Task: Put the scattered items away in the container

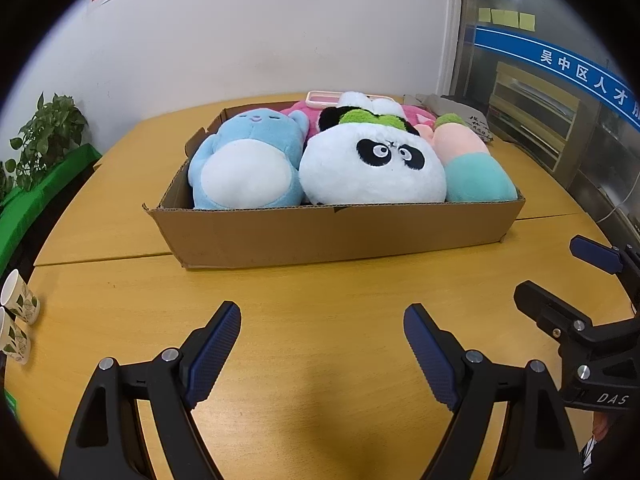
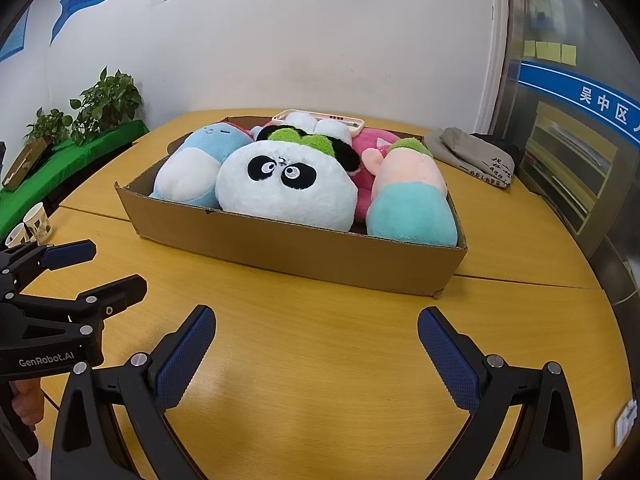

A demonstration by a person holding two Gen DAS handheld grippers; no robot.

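Observation:
A shallow cardboard box point(image 1: 332, 232) point(image 2: 296, 252) stands on the wooden table and is packed with plush toys: a blue bear point(image 1: 248, 160) point(image 2: 192, 168), a white panda point(image 1: 372, 168) point(image 2: 288, 188), a pink and teal toy point(image 1: 472, 164) point(image 2: 412, 200) and a pink toy point(image 2: 376, 148) behind. My left gripper point(image 1: 322, 320) is open and empty above the table, short of the box. My right gripper point(image 2: 316, 324) is open and empty too. Each gripper shows at the edge of the other's view, the right one point(image 1: 560, 276) and the left one point(image 2: 104, 268).
Paper cups point(image 1: 18, 304) point(image 2: 38, 222) stand at the table's left edge. Potted plants point(image 1: 44, 136) point(image 2: 104, 100) sit on a green ledge at the left. A grey folded cloth point(image 2: 472, 156) lies on the table right of the box. A glass cabinet point(image 2: 568, 160) is at the right.

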